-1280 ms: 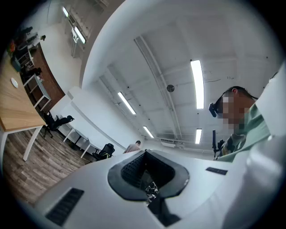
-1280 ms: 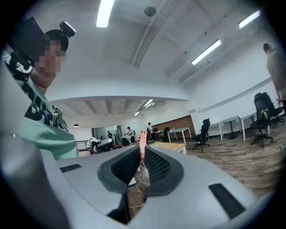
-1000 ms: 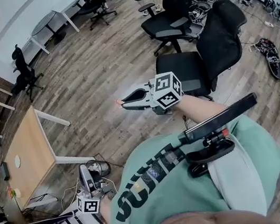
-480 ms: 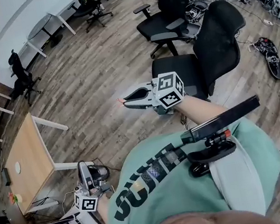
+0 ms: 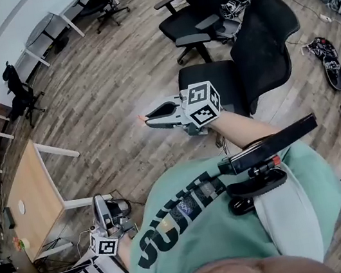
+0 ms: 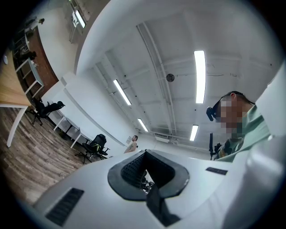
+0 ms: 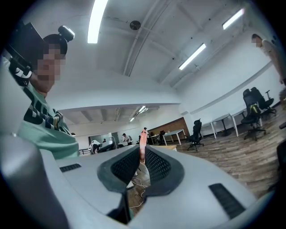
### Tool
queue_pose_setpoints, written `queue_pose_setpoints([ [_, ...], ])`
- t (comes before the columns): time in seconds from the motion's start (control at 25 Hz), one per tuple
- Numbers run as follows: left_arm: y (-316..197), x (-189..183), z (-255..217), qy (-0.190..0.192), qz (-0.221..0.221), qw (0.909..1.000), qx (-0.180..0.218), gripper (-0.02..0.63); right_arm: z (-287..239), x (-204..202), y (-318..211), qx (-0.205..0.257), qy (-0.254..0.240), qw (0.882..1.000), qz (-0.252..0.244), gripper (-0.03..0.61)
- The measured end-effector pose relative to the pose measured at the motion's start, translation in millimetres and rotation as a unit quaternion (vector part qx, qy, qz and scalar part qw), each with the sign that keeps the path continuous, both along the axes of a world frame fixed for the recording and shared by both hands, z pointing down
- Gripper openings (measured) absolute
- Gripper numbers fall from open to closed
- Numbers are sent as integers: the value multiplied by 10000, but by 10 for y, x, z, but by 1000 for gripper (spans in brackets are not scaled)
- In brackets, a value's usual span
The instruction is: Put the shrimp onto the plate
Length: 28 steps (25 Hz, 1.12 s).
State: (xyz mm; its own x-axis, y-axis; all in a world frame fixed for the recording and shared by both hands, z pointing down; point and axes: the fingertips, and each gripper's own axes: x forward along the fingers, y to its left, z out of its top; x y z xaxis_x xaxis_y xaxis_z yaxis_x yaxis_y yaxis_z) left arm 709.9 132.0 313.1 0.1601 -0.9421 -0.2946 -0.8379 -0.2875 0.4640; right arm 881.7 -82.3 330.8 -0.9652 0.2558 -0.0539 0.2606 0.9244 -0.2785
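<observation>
Head view: the right gripper [image 5: 149,119], mid-frame above the wood floor [image 5: 105,98], pinches a small pink shrimp [image 5: 142,117] at its tips. The left gripper [image 5: 98,201] sits at lower left, beside a wooden bench [image 5: 34,196].

Left gripper view: the left gripper [image 6: 144,154] has its jaws pressed together, with nothing between them.

Right gripper view: the right gripper [image 7: 142,151] is clamped on the shrimp [image 7: 142,142], which pokes up past the tips.

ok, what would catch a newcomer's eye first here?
The right tongs, held out over the wood floor in front of the person, pinch a thin pink shrimp at their tips. The left tongs are shut and empty, low at the person's left side near a wooden table. Black office chairs stand just beyond the right tongs.
</observation>
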Motion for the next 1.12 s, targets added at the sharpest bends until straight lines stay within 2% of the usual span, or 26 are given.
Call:
queue_pose_setpoints([
  [0.44,-549,237,107,71,214,9995,-205,-1,161,247,-459,-145,7,9999,90,40],
  [0.6,-683,163,182,106,368,9989,-275,-1,240,220,-554,-199,78,9995,224,40],
  [0.88,-819,-384,331,286,546,9979,-177,0,322,-258,-632,-152,255,9988,390,40],
  [1.12,-902,-1324,349,465,773,9959,-32,0,173,-1119,-647,-69,362,9974,624,40],
])
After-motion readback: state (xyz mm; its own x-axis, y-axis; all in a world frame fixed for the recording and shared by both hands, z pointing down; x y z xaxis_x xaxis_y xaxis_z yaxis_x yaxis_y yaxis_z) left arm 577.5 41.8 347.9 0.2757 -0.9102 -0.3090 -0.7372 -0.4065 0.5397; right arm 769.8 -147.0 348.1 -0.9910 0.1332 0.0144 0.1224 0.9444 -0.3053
